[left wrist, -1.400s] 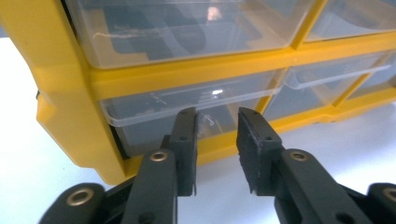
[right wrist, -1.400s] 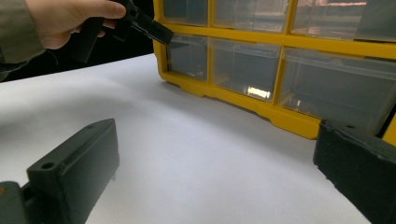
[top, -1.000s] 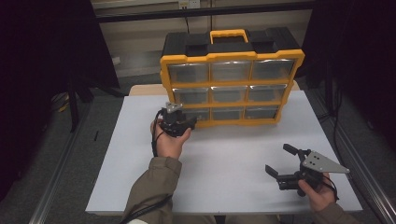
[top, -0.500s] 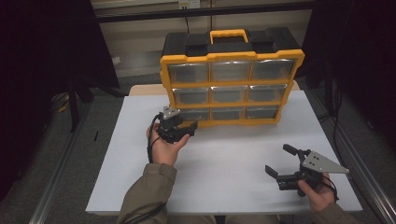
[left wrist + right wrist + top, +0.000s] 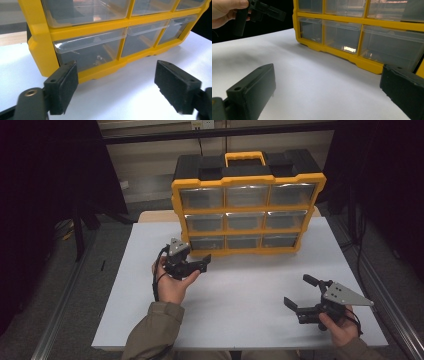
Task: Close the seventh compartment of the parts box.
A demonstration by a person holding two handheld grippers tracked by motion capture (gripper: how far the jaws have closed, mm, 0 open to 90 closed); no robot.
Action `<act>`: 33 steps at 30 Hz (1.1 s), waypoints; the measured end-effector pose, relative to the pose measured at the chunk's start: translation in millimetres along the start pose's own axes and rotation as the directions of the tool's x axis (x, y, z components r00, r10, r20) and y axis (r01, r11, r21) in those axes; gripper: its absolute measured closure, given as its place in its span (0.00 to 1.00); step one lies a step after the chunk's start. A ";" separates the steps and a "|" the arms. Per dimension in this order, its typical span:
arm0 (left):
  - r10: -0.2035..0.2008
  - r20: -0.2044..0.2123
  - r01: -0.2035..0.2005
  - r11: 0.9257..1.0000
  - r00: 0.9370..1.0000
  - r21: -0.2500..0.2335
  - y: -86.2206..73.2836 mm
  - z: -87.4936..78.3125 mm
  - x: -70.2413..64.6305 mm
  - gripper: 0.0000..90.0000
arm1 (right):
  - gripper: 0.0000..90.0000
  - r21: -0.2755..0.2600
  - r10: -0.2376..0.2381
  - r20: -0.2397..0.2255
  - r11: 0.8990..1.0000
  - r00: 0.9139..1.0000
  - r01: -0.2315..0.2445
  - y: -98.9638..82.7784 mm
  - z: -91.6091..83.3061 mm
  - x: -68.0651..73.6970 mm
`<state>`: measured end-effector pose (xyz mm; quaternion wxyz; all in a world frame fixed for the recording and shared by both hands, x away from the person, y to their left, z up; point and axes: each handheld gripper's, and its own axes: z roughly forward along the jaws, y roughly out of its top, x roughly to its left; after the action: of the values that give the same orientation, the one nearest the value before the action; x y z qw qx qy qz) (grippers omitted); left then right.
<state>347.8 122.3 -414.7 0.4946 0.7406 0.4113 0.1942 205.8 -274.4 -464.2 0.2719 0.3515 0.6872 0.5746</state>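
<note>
High view: at the left of centre, the left claw (image 5: 196, 263) is held up by the person's left hand (image 5: 172, 282) just above the white surface (image 5: 240, 285), its jaws spread apart and pointing toward the lower left corner of the yellow drawer organiser (image 5: 247, 212), close to it but not touching. Nothing sits between the jaws. The organiser stands upright in the upper middle of the frame at the far edge of the surface, with a black top, a yellow carry handle (image 5: 245, 157) and three rows of three clear drawers. At the lower right of the frame, the right claw (image 5: 302, 292) is held low over the surface by the right hand (image 5: 340, 327), well apart from the organiser, its jaws wide open and empty, a grey three-cornered plate (image 5: 345, 295) on top. In the left gripper view, the two black jaws stand far apart at the lower left and lower right, holding nothing, and the bottom-left drawer (image 5: 90, 50) of the organiser fills the space beyond them; small contents show faintly inside but are too dim to name. In the right gripper view, the jaws again sit wide at the bottom corners with bare white surface between them, the organiser's lower drawers cross the upper right, and the left hand with its claw appears at the upper left.
</note>
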 end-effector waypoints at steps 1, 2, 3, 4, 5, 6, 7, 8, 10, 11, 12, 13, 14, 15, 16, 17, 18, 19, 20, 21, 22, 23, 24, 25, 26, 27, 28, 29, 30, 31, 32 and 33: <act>0.001 -0.005 -0.001 1.000 1.000 -0.006 -0.7 -0.7 -0.2 0.19 | 0.00 0.000 0.001 0.000 1.000 1.000 -0.001 0.0 -0.1 0.0; 0.001 0.003 -0.001 1.000 1.000 -0.012 -1.6 -1.3 0.5 0.18 | 0.00 -0.001 0.001 0.000 1.000 1.000 -0.001 0.1 -0.2 0.0; 0.002 -0.004 -0.003 1.000 1.000 -0.011 -2.7 -3.0 1.1 0.17 | 0.00 -0.001 0.001 0.000 1.000 1.000 -0.001 0.1 -0.2 0.1; 0.003 -0.001 -0.003 1.000 1.000 -0.018 -3.5 -3.6 1.5 0.16 | 0.00 -0.001 0.001 0.000 1.000 1.000 -0.001 0.1 -0.2 -0.1; 0.002 0.000 -0.002 1.000 1.000 -0.021 -4.5 -4.7 1.9 0.16 | 0.00 -0.001 0.000 0.000 1.000 1.000 0.000 0.1 -0.3 -0.1; 0.005 -0.004 -0.005 1.000 1.000 -0.014 -5.2 -6.2 2.6 0.15 | 0.00 0.000 0.001 0.001 1.000 1.000 -0.001 0.1 -0.3 0.0; 0.004 -0.003 -0.004 1.000 1.000 -0.021 -6.3 -7.5 3.0 0.14 | 0.00 0.000 0.000 0.001 1.000 1.000 0.000 0.0 -0.2 -0.2; 0.006 -0.003 -0.006 1.000 1.000 -0.023 -6.9 -8.7 3.9 0.14 | 0.00 0.000 0.000 0.001 1.000 1.000 0.000 0.0 -0.1 -0.3; 0.000 -0.006 0.000 1.000 1.000 -0.028 -9.0 -11.9 5.2 0.13 | 0.00 -0.003 -0.004 0.002 1.000 1.000 0.004 0.2 -0.2 -0.5; 0.000 -0.007 0.000 0.999 1.000 -0.032 -9.8 -12.6 5.7 0.13 | 0.00 -0.002 -0.004 0.002 1.000 1.000 0.004 0.2 -0.2 -0.5; -0.001 -0.006 0.001 0.999 1.000 -0.033 -10.9 -14.0 6.5 0.13 | 0.00 -0.001 -0.005 0.002 1.000 1.000 0.005 0.2 -0.4 -0.6; -0.003 0.003 0.003 0.999 1.000 -0.036 -12.1 -15.0 7.5 0.12 | 0.00 0.000 -0.004 0.002 1.000 1.000 0.004 0.2 -0.5 -0.6; -0.002 0.007 0.003 0.999 1.000 -0.034 -13.2 -16.3 8.3 0.12 | 0.00 -0.001 -0.005 0.002 1.000 1.000 0.005 0.2 -0.5 -0.5; 0.002 0.004 -0.002 1.000 1.000 -0.031 -14.5 -18.1 9.4 0.12 | 0.00 -0.001 -0.005 0.002 1.000 1.000 0.005 0.2 -0.5 -0.5; 0.000 0.003 0.001 0.999 1.000 -0.034 -15.4 -19.1 9.7 0.12 | 0.00 -0.003 -0.006 0.003 1.000 1.000 0.006 0.1 -0.3 -0.5; 0.001 0.007 -0.001 0.999 1.000 -0.034 -17.0 -20.5 10.9 0.11 | 0.00 0.000 -0.005 0.002 1.000 1.000 0.005 0.2 -0.6 -0.5; 0.000 0.004 0.000 0.999 1.000 -0.035 -18.3 -22.0 11.9 0.11 | 0.00 -0.002 -0.005 0.003 1.000 1.000 0.005 0.2 -0.3 -0.5; 0.000 0.002 0.000 0.999 1.000 -0.037 -19.2 -23.4 13.0 0.11 | 0.00 0.000 -0.005 0.002 1.000 1.000 0.005 0.2 -0.6 -0.5; -0.002 0.008 0.003 0.999 1.000 -0.040 -20.5 -25.4 14.8 0.11 | 0.00 0.000 -0.005 0.003 1.000 1.000 0.005 0.2 -0.6 -0.5; -0.001 -0.006 0.001 0.999 1.000 -0.038 -21.2 -27.2 15.3 0.10 | 0.00 -0.002 -0.007 0.003 1.000 1.000 0.007 0.1 -0.3 -0.4; -0.003 -0.003 0.003 0.999 1.000 -0.043 -22.2 -28.9 16.5 0.10 | 0.00 -0.002 -0.007 0.003 1.000 1.000 0.007 0.1 -0.3 -0.4; -0.005 -0.002 0.005 0.999 1.000 -0.045 -22.9 -30.3 17.0 0.10 | 0.00 -0.002 -0.007 0.004 1.000 1.000 0.007 0.1 -0.3 -0.4; -0.005 -0.002 0.005 0.999 1.000 -0.051 -23.8 -32.0 18.1 0.10 | 0.00 0.000 -0.008 0.003 1.000 1.000 0.008 0.1 -0.5 -0.5; -0.001 -0.006 0.001 0.999 1.000 -0.051 -24.5 -33.9 19.1 0.10 | 0.00 0.000 -0.008 0.003 1.000 1.000 0.008 0.1 -0.5 -0.5; -0.002 -0.010 0.002 0.999 1.000 -0.050 -25.3 -35.4 19.6 0.09 | 0.00 -0.002 -0.007 0.005 1.000 1.000 0.007 0.1 -0.3 -0.3; -0.004 -0.010 0.003 0.999 1.000 -0.054 -26.5 -37.7 20.9 0.09 | 0.00 -0.002 -0.007 0.004 1.000 1.000 0.007 0.1 -0.3 -0.2; -0.004 -0.020 0.003 0.999 1.000 -0.054 -27.1 -39.0 21.1 0.09 | 0.00 -0.002 -0.007 0.004 1.000 1.000 0.007 0.1 -0.4 -0.2; -0.002 -0.007 0.002 0.998 1.000 -0.059 -28.2 -40.2 22.4 0.09 | 0.00 -0.001 -0.004 0.004 1.000 1.000 0.004 0.1 -0.5 0.0; 0.002 -0.010 -0.002 0.998 1.000 -0.060 -29.2 -42.0 23.1 0.08 | 0.00 -0.002 -0.009 0.004 1.000 1.000 0.009 0.1 -0.6 -0.3; 0.005 -0.008 -0.005 0.998 1.000 -0.066 -30.0 -43.2 23.6 0.08 | 0.00 -0.003 -0.004 0.005 1.000 1.000 0.004 0.3 -0.5 0.1; 0.013 0.000 -0.013 0.998 1.000 -0.065 -31.0 -45.2 24.8 0.08 | 0.00 -0.003 -0.005 0.005 1.000 1.000 0.005 0.2 -0.5 0.1; 0.009 -0.006 -0.009 0.997 1.000 -0.070 -31.7 -46.3 24.5 0.08 | 0.00 -0.002 -0.008 0.004 1.000 1.000 0.008 0.1 -0.5 -0.2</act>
<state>316.8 173.9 -425.8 0.5184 0.7241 0.4022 0.2126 205.5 -274.8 -464.0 0.2761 0.3496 0.6875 0.5735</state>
